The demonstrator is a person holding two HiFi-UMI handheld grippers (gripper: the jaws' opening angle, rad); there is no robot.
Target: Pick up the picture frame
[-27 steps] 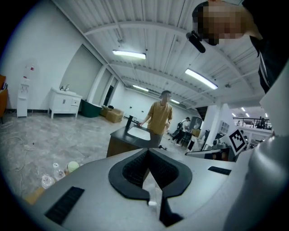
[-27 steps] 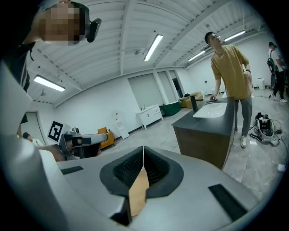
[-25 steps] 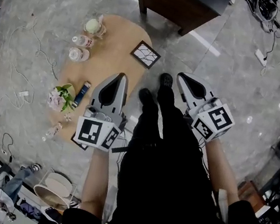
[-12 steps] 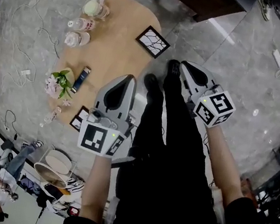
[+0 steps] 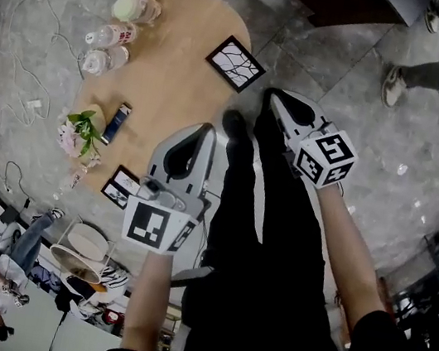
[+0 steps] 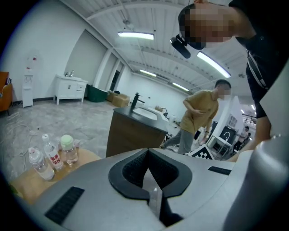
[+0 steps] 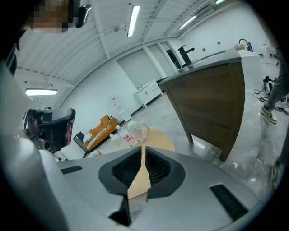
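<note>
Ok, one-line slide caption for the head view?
Left gripper and right gripper, both shut and empty, short of the picture frame lying untouched on the oval wooden table.

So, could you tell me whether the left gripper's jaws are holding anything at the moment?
No, the left gripper has its jaws closed together in its own view, with nothing between them.
</note>
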